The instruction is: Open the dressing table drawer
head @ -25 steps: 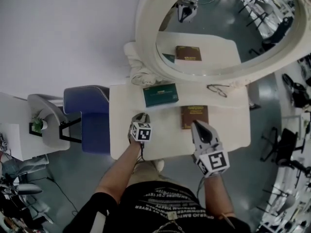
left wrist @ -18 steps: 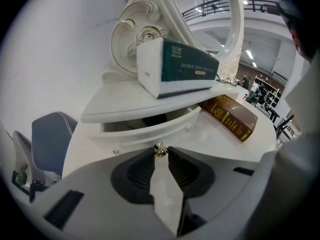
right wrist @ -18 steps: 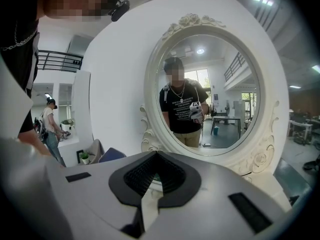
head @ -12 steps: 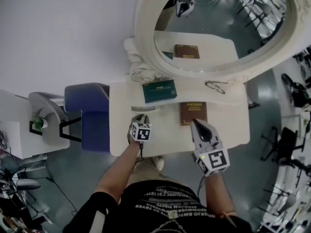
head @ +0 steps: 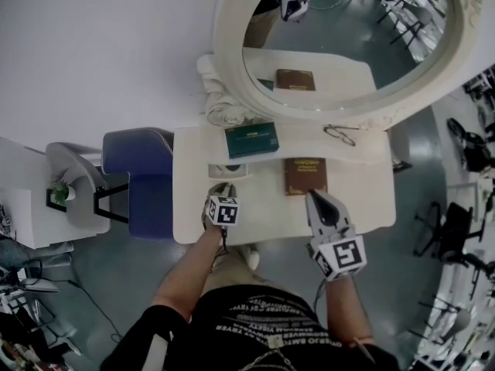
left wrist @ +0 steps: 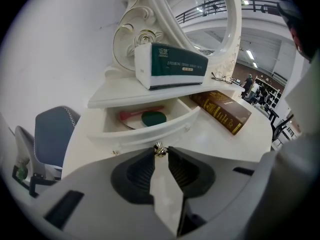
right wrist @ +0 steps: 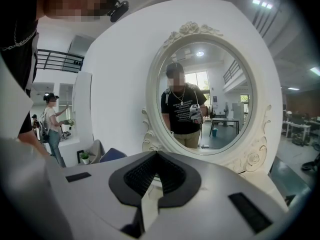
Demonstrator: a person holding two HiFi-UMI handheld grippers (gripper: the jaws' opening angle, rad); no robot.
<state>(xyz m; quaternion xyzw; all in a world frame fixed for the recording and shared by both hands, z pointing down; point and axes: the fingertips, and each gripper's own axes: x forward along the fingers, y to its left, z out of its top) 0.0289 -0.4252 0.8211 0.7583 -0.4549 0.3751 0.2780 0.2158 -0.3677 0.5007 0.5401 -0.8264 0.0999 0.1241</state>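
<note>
The drawer [left wrist: 150, 129] is white like the rest of the dressing table, with a curved front. It stands partly pulled out from under the raised back ledge, on the left half of the bench [head: 363, 199]. A small metal knob [left wrist: 160, 149] sits at the middle of its front. The left gripper [head: 224, 185] has its two jaws closed on this knob, which is pinched right at their tips. Inside the drawer we can make out two things lying side by side: a red-handled thing [left wrist: 136, 115] and a dark green disc [left wrist: 153, 118]. What they are we cannot tell.

The right gripper [head: 313, 198] hangs over the front right part of the bench. Its jaws are brought together at the tips with nothing between them. It touches nothing.

Counting the rest, we find one drawer open and one knob in a grip. One green box [left wrist: 170, 64] stands on the ledge directly above the drawer. One brown book [head: 305, 175] lies flat on the bench top to the right of the drawer, just ahead of the right gripper. One pair of glasses [head: 340, 135] rests on the ledge near the mirror's foot. There is one oval mirror [head: 229, 52] in a carved white frame. One blue chair [head: 143, 176] stands beside the bench on its left.
</note>
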